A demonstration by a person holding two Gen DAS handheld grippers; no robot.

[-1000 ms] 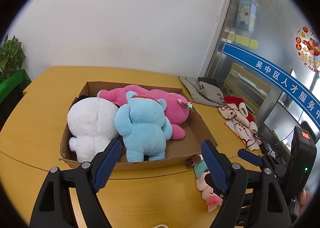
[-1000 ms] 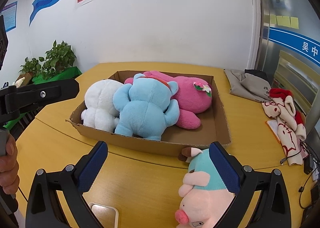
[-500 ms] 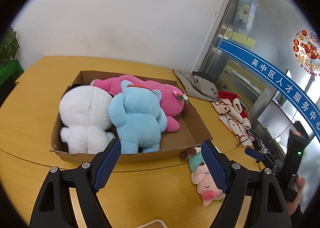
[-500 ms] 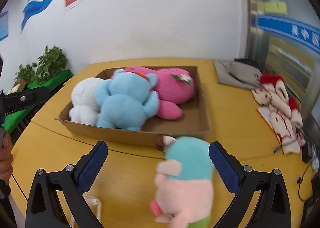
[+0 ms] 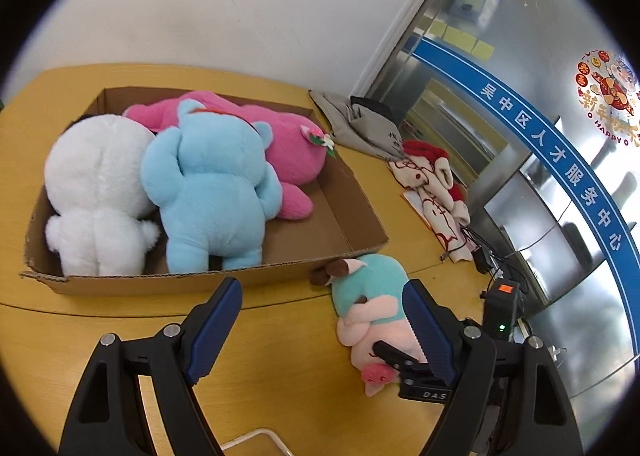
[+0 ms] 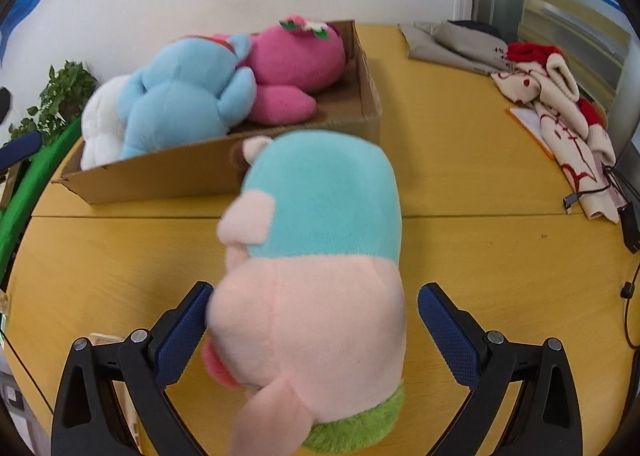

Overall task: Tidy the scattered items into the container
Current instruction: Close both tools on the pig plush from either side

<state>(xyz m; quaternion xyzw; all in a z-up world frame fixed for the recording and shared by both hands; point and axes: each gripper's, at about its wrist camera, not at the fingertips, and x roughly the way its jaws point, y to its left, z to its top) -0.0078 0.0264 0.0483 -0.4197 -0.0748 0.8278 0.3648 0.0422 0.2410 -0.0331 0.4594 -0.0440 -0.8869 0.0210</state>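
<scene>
Right claw [image 6: 312,320] stands apart astride the pig plush [image 6: 316,276]; we see its left pad at the plush's flank and a gap at the other. Left claw [image 5: 324,320] is apart over bare tabletop [image 5: 280,360]. We find the pig plush lying outside the cardboard box [image 5: 356,216], just beside its near corner; 3 plush toys fill the box.

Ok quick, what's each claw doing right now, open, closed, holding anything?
Left claw: open, empty, above the table.
Right claw: open, straddling the pink pig plush; right pad clearly apart from it, not gripped yet.
</scene>
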